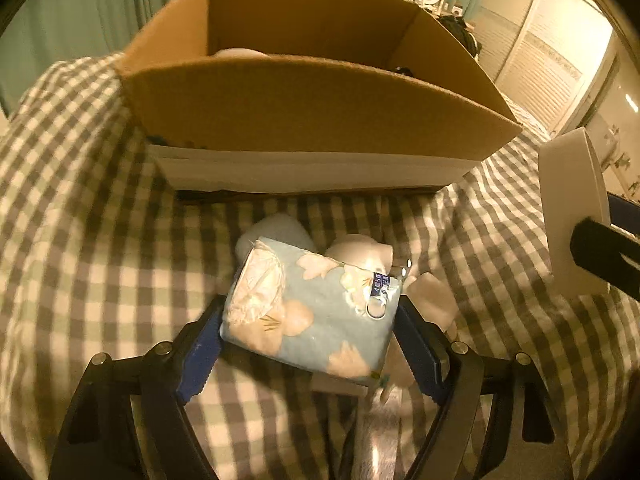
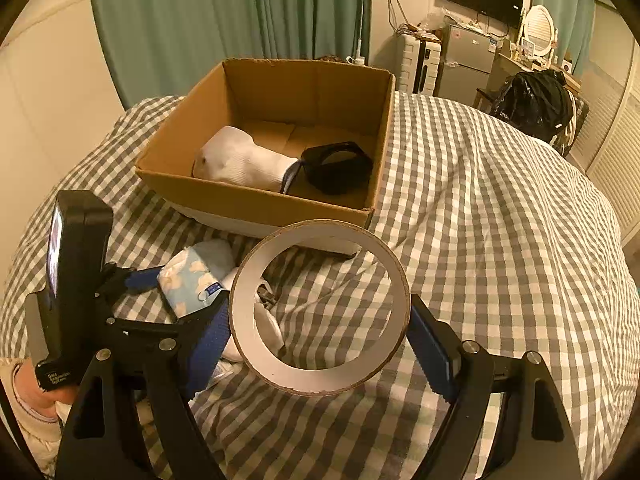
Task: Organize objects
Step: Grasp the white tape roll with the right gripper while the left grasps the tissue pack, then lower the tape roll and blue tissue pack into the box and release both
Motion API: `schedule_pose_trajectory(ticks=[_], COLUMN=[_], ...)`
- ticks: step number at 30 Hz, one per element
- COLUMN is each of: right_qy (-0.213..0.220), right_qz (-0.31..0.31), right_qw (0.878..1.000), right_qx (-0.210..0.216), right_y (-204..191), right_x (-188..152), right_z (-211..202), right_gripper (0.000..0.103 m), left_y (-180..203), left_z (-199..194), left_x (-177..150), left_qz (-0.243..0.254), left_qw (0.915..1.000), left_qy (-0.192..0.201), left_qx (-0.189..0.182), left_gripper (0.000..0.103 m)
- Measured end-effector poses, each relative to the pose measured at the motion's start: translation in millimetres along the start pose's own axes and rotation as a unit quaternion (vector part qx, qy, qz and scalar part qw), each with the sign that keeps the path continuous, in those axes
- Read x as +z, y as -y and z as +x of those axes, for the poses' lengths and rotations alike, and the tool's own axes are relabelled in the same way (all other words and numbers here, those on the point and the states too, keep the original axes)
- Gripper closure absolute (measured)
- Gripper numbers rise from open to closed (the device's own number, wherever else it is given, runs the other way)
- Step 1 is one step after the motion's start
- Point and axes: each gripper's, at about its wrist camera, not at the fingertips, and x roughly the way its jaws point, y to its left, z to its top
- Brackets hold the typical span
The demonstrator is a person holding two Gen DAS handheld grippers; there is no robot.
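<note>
Left gripper (image 1: 310,336) is clamped on tissue pack (image 1: 308,312); right gripper (image 2: 320,332) is closed on tape roll (image 2: 320,308). Box (image 2: 256,200) sits at 12 o'clock. Soft pack could be squeezed out and dropped short.

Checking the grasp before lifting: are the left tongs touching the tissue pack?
Touching. The left wrist view shows the left tongs with both blue pads pressed against the tissue pack's sides.
</note>
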Motion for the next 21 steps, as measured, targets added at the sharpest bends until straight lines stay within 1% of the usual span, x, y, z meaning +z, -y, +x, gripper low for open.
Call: schedule_pose_trajectory(ticks=[4, 8, 9, 10, 14, 16, 21], right_qy=[0.013, 0.028, 0.031, 0.034, 0.05, 0.066, 0.111], right_qz=[-0.002, -0.002, -0.001, -0.001, 0.003, 0.002, -0.013], right_qw=[1.0, 1.0, 0.999, 0.999, 0.998, 0.997, 0.993], right_qx=[0.003, 0.008, 0.01, 0.012, 0.025, 0.031, 0.026], right_y=[-3.9, -8.0, -8.3, -9.0, -9.1, -8.7, -9.9], right_x=[-0.4, -4.4, -4.6, -4.9, 1.1, 11.0, 40.7], right_z=[-8.1, -20.2, -22.7, -25.5, -41.1, -54.4, -82.9], right_gripper=[0.02, 0.02, 0.02, 0.02, 0.02, 0.02, 0.02], left_y=[4.7, 8.7, 0.2, -1.8, 4.4, 9.1, 12.1], left_z=[-28.4, -62.2, -63.9, -72.2, -104.0, -118.6, -150.9], left_x=[-6.6, -10.1, 0.3, 2.6, 12.1, 22.9, 58.8], left_qz=[0.013, 0.017, 0.019, 0.021, 0.027, 0.032, 0.041], left_qw=[0.9989, 0.9964, 0.996, 0.9952, 0.9914, 0.9881, 0.9782], left_qy=[0.022, 0.057, 0.063, 0.071, 0.112, 0.137, 0.191], left_qx=[0.04, 0.06, 0.061, 0.063, 0.061, 0.062, 0.069], left_gripper=[0.02, 0.02, 0.02, 0.02, 0.02, 0.02, 0.02])
